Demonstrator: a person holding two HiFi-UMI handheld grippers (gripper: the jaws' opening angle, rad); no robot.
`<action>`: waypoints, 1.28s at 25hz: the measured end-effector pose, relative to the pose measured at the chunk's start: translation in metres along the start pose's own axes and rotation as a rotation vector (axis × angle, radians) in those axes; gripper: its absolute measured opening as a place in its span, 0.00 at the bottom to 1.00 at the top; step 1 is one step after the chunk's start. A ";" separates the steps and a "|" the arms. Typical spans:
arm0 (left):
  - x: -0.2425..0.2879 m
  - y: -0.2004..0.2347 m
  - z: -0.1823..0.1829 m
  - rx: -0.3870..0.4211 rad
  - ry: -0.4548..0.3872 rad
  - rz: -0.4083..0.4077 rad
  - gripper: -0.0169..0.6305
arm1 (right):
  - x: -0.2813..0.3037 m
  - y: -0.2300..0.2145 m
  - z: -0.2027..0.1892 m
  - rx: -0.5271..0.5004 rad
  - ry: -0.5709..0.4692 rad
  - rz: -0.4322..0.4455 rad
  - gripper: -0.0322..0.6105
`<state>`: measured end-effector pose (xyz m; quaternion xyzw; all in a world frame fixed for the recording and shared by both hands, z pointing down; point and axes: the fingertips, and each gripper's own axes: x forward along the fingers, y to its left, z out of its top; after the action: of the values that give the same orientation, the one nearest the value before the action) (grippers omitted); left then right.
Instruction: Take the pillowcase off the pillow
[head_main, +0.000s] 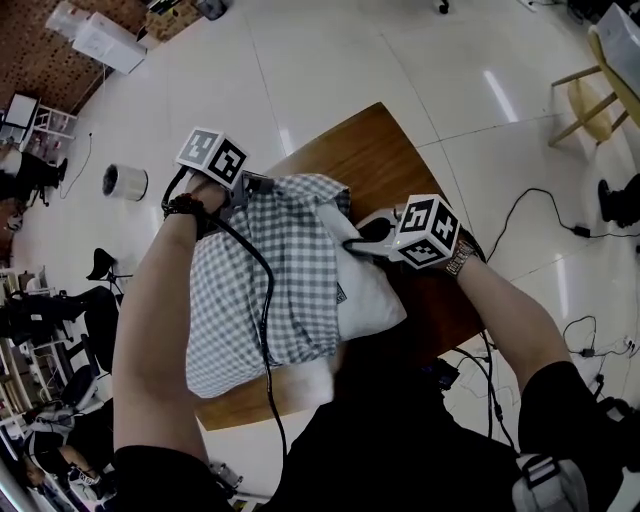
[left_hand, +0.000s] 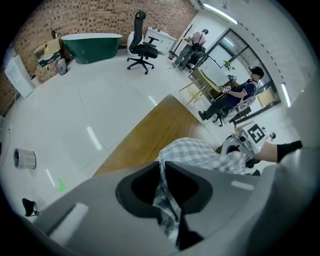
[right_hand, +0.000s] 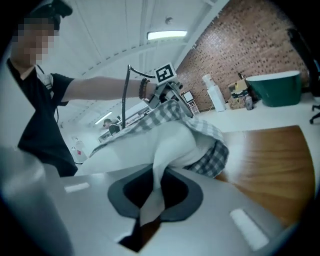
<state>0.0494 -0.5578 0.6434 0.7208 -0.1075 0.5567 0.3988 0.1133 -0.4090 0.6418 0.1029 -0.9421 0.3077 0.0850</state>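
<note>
On a wooden table (head_main: 380, 150), the left gripper (left_hand: 164, 195) is clamped on a fold of the checked pillowcase (head_main: 270, 290), the right gripper (right_hand: 152, 200) pinches the white pillow (head_main: 372, 295) at its open end; pulling steadily apart with both grips firm should free it

the pillowcase (head_main: 300, 260) hides most of the pillow (head_main: 370, 295); the chair (head_main: 585, 100) is cut off at the edge.

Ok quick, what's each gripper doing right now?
Left gripper: shut on the checked pillowcase.
Right gripper: shut on the white pillow.
</note>
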 end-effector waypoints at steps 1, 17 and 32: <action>-0.001 0.002 -0.001 0.006 -0.003 0.009 0.08 | -0.003 0.005 0.000 -0.028 0.000 -0.026 0.09; -0.048 0.033 -0.051 -0.046 -0.010 0.234 0.05 | -0.038 0.096 0.037 -0.477 0.036 -0.318 0.08; -0.074 0.067 -0.107 -0.121 -0.063 0.311 0.05 | -0.077 0.091 0.020 -0.411 0.040 -0.452 0.08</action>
<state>-0.0936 -0.5491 0.6144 0.6872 -0.2633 0.5815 0.3468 0.1636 -0.3385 0.5573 0.2846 -0.9359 0.0861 0.1890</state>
